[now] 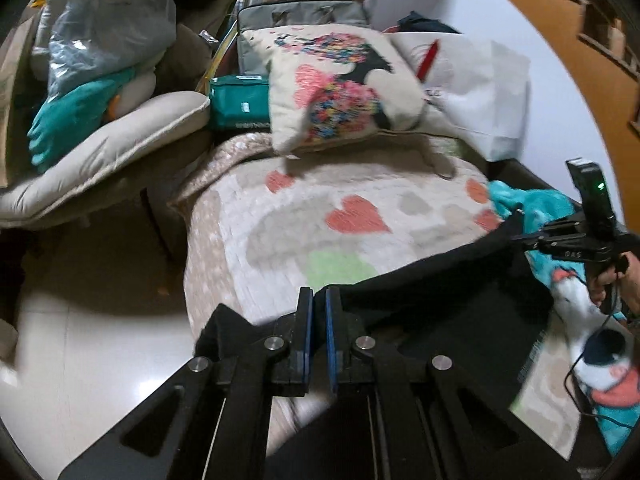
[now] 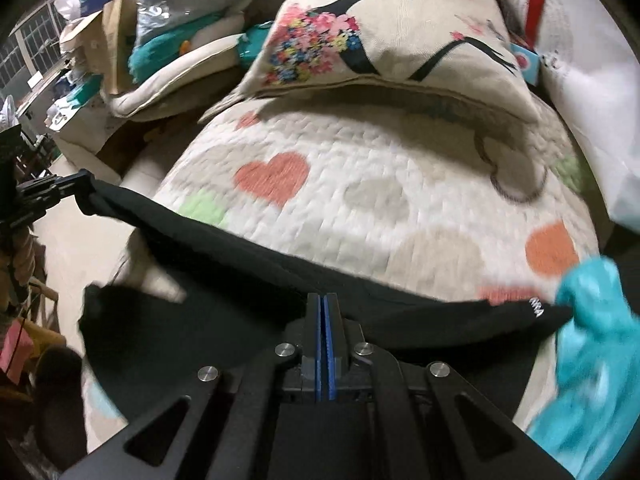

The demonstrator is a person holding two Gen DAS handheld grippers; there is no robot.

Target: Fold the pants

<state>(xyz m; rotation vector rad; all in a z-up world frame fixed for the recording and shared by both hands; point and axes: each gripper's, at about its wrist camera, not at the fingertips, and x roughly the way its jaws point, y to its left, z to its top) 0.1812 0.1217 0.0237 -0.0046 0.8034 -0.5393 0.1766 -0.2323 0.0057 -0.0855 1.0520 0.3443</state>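
A: Black pants [image 1: 448, 280] stretched in the air over the near end of the quilt [image 1: 320, 216], one edge pulled taut from gripper to gripper!

B: And in the right view the pants [image 2: 224, 248] run as a dark band from the far left down to the camera's own fingers, with a loose flap hanging low on the left

A: Left gripper [image 1: 319, 300], what have we got? Blue pads almost together, a thin slit between them, black cloth bunched at both sides. It's pinching the pants

B: Right gripper [image 2: 323, 304] even tighter, pads pressed flat with the fabric edge running straight through them. A small white label shows on the cloth off to the right

A: From the left camera you can see the right gripper [image 1: 520, 236] far right, tips buried in the pants' corner, a hand [image 1: 612, 276] on its handle

B: And the left gripper [image 2: 80, 188] shows at my left edge, holding the other end

A: Under it all, that quilt with red hearts and a green patch

B: Floral pillow [image 2: 384, 32] at the far end of it, lying on the quilt. Teal cloth [image 2: 592, 328] on the right, touching the pants' end

A: Beige cushion [image 1: 104, 156] off to the left, floor [image 1: 100, 340] below. Everything a bit blurred
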